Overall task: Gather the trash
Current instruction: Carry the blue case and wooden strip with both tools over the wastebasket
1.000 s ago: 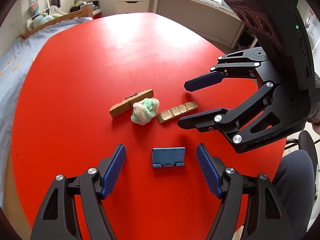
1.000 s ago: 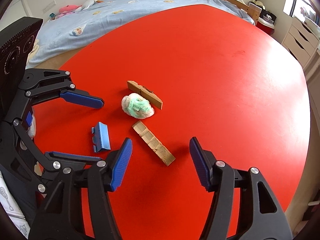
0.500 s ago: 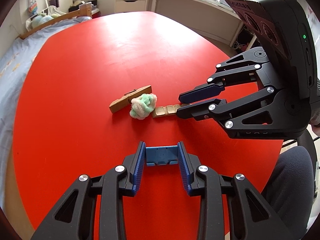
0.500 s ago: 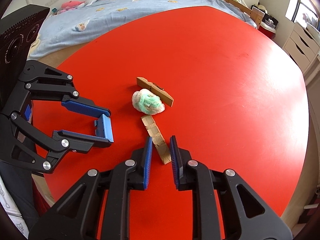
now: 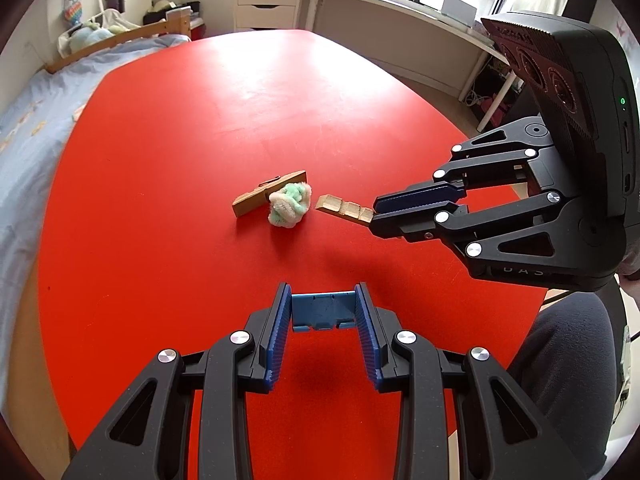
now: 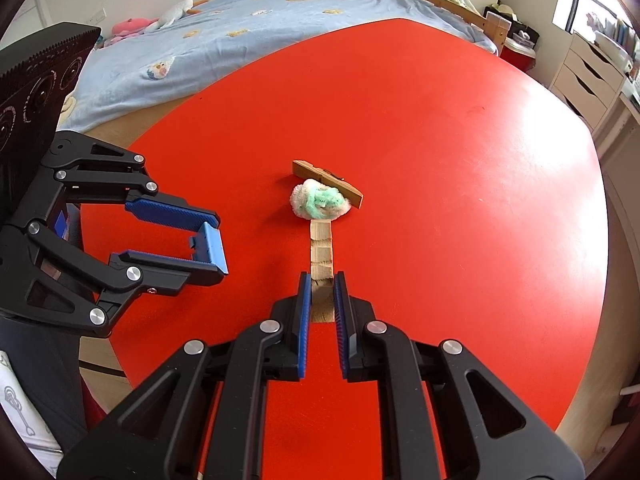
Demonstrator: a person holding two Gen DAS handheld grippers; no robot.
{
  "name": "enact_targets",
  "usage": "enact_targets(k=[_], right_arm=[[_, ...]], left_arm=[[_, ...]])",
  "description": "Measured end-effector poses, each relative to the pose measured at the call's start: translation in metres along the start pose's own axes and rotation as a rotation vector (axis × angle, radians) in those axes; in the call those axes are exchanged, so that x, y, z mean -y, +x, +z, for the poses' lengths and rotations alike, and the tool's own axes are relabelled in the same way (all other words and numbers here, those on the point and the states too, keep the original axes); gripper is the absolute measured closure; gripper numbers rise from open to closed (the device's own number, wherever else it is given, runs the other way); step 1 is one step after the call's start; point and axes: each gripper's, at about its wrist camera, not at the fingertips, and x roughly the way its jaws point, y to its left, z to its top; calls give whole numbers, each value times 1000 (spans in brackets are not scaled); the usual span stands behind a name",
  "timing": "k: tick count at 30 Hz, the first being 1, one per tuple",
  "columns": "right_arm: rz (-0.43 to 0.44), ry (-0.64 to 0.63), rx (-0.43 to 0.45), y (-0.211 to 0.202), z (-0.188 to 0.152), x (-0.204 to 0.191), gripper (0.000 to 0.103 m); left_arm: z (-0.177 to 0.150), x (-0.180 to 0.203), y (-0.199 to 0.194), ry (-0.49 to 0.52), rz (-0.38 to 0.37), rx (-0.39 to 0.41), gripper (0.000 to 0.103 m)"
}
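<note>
My left gripper (image 5: 323,300) is shut on a small blue plastic piece (image 5: 323,312) and holds it above the red table (image 5: 200,120); it also shows in the right wrist view (image 6: 212,250). My right gripper (image 6: 321,280) is shut on the near end of a notched pale wooden strip (image 6: 321,248), lifted off the table; the strip also shows in the left wrist view (image 5: 346,210). A green and white fuzzy ball (image 5: 289,203) lies on the table against a wooden clothespin (image 5: 260,199), both just beyond the strip's far end.
A bed with a blue cover (image 6: 240,40) runs along the table's far side. A white drawer unit (image 5: 268,6) and a long desk (image 5: 400,12) stand by the windows. A person's dark-clothed leg (image 5: 568,360) is at the table's near edge.
Both grippers closed, the left on the blue piece and the right on the wooden strip, and have since lifted them off the table. The ball and clothespin stayed put.
</note>
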Motion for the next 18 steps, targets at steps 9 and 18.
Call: enact_targets(k=[9, 18], right_arm=[[-31, 72, 33, -32, -14, -10, 92], [-43, 143, 103, -74, -34, -29, 92]], left_arm=[[-5, 7, -28, 16, -4, 31, 71], [-25, 21, -69, 31, -7, 78, 71]])
